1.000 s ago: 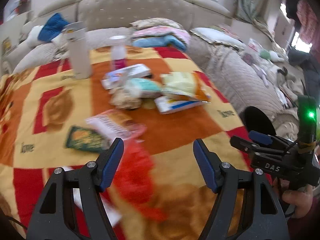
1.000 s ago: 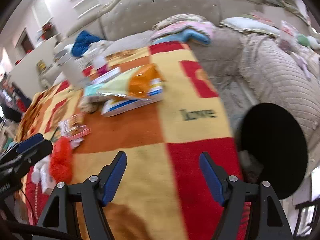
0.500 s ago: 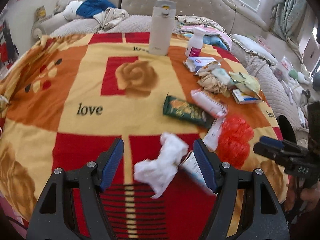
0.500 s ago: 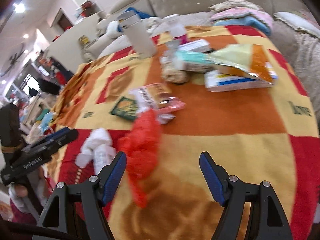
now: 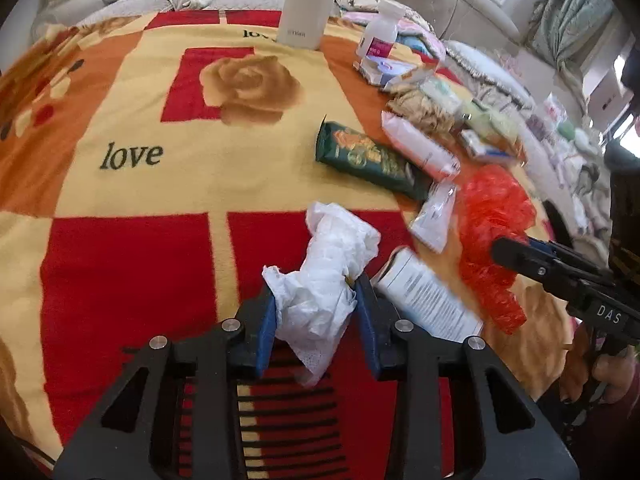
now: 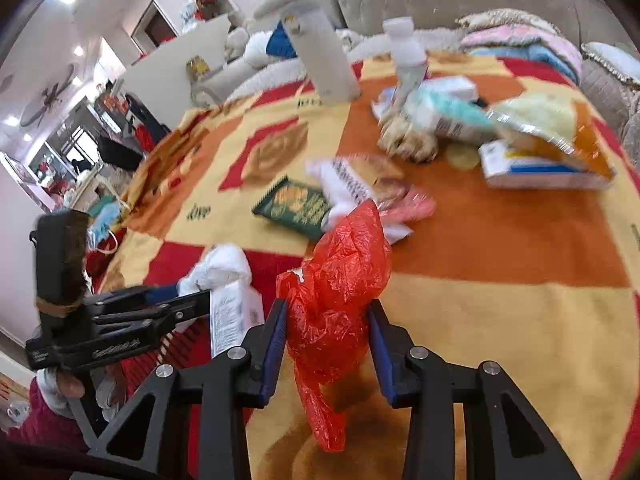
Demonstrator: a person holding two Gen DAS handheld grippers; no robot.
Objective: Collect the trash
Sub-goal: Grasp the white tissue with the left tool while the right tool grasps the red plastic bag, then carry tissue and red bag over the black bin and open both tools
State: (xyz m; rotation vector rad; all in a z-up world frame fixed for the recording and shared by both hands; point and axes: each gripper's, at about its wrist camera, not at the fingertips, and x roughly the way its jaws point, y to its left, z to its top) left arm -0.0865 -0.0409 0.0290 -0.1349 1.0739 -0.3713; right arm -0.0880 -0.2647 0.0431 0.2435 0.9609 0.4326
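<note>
Between the left gripper's fingers: a crumpled white tissue (image 5: 326,276) is caught at its lower half, the rest lying on the blanket (image 5: 132,272) just ahead of the pads.
Left gripper (image 5: 316,322): its jaws are closing, and the blue pads are seen pressing the tissue from both sides.
Tissue handling: it is judged very light, soft and easily torn; a pinch across the bunched middle is thought better than one on a loose corner.
Red plastic bag (image 6: 340,292): it is bunched between the right gripper's fingers, on the blanket just right of the tissue and a printed white packet (image 5: 428,296).
Right gripper (image 6: 328,342): its jaws are closing; the left pad is seen against the film, while contact at the right pad cannot be told for certain.
Bag handling: it is judged weightless, thin and slippery, likely to slide out unless several folds are gathered at once.
Nearby litter: a green snack wrapper (image 5: 370,160) and a white wrapper (image 5: 418,148) are seen beyond, well apart from both grips.
Writing: "love" (image 5: 132,155) is woven into the blanket; "DAS" is read on the right gripper's body in the left view; the packet's print is too small to read.
Farther back: a tall pale flask (image 5: 308,4) and a small spray bottle (image 5: 380,38) are stood upright.
</note>
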